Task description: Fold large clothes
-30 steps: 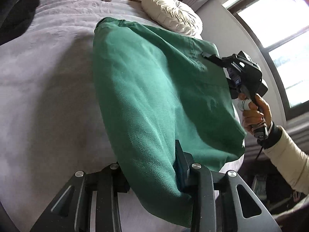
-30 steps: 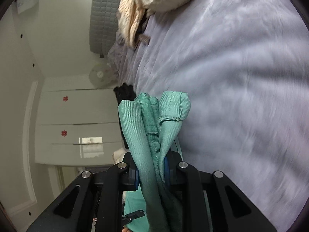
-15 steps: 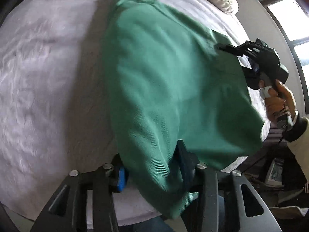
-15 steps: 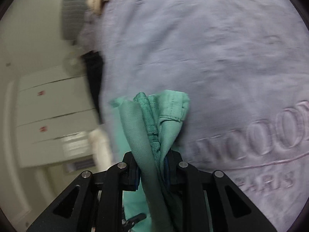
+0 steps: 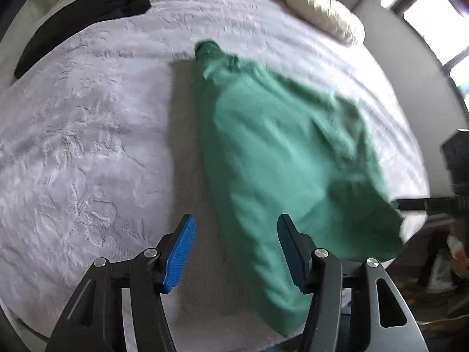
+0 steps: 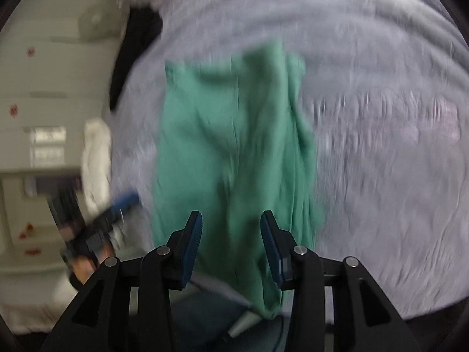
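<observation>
Your left gripper [image 5: 236, 230] is spread wide, its blue pads bare and nothing between them; it hangs above the bed [image 5: 88, 123] at the near left edge of the garment [image 5: 281, 158]. Your right gripper [image 6: 231, 226] is also parted, holding nothing, with the green cloth lying beneath and beyond its fingers. The garment lies in a long folded bundle on the grey blanket, its near end drooping over the bed's edge. A black cloth [image 5: 88, 8] sits at the far left corner, a cream pillow [image 5: 322, 14] at the far right. The right view is blurred.
</observation>
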A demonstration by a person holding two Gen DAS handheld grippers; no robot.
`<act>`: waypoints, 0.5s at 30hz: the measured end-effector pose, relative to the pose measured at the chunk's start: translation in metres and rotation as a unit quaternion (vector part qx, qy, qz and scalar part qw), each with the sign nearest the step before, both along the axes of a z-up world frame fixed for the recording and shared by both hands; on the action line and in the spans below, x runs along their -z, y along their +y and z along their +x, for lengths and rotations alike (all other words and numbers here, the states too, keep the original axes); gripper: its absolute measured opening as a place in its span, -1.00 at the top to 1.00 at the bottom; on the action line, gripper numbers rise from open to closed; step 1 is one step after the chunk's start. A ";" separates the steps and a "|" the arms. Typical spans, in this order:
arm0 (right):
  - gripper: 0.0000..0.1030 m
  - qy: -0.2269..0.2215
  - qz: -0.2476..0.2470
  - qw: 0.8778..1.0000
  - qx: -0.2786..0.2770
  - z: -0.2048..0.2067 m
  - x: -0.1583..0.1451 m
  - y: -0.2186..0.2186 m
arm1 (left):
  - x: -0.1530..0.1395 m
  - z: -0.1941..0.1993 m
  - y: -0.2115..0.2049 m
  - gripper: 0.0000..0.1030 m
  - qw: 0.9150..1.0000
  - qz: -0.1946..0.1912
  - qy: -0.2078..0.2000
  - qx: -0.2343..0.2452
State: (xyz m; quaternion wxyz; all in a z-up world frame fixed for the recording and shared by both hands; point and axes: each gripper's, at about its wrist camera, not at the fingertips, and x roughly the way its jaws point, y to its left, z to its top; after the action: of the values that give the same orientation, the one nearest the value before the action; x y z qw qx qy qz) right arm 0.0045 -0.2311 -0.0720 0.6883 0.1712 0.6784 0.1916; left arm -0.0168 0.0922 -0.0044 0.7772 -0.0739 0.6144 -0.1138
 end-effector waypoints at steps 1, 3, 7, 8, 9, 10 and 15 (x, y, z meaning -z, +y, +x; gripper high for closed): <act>0.62 0.001 -0.030 0.999 -0.016 -0.012 0.006 0.004 | 0.009 -0.005 -0.007 -0.15 1.000 0.012 0.009 0.013; 0.69 0.006 -0.068 0.997 -0.025 -0.027 0.020 0.004 | 0.021 -0.013 -0.014 -0.16 0.999 0.022 0.015 0.029; 0.69 0.006 -0.079 0.997 0.020 -0.039 0.044 -0.018 | 0.032 -0.037 -0.019 -0.36 0.998 0.040 0.011 0.041; 0.70 0.005 -0.075 0.997 0.026 -0.040 0.048 -0.022 | 0.033 -0.041 -0.019 -0.39 0.998 0.045 0.007 0.040; 0.72 0.001 -0.073 0.997 0.027 -0.040 0.053 -0.025 | 0.034 -0.044 -0.020 -0.39 0.998 0.047 0.005 0.043; 0.74 -0.001 -0.074 0.997 0.024 -0.043 0.056 -0.027 | 0.036 -0.045 -0.021 -0.39 0.998 0.048 0.006 0.042; 0.72 0.011 -0.059 0.997 0.042 -0.037 0.062 -0.030 | 0.031 -0.042 -0.022 -0.39 0.998 0.047 0.018 0.025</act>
State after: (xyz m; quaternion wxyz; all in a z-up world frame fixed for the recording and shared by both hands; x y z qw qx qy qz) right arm -0.0321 -0.2607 -0.1338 0.6968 0.1609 0.6885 0.1205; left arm -0.0587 0.0701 -0.0357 0.7655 -0.0237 0.6348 -0.1024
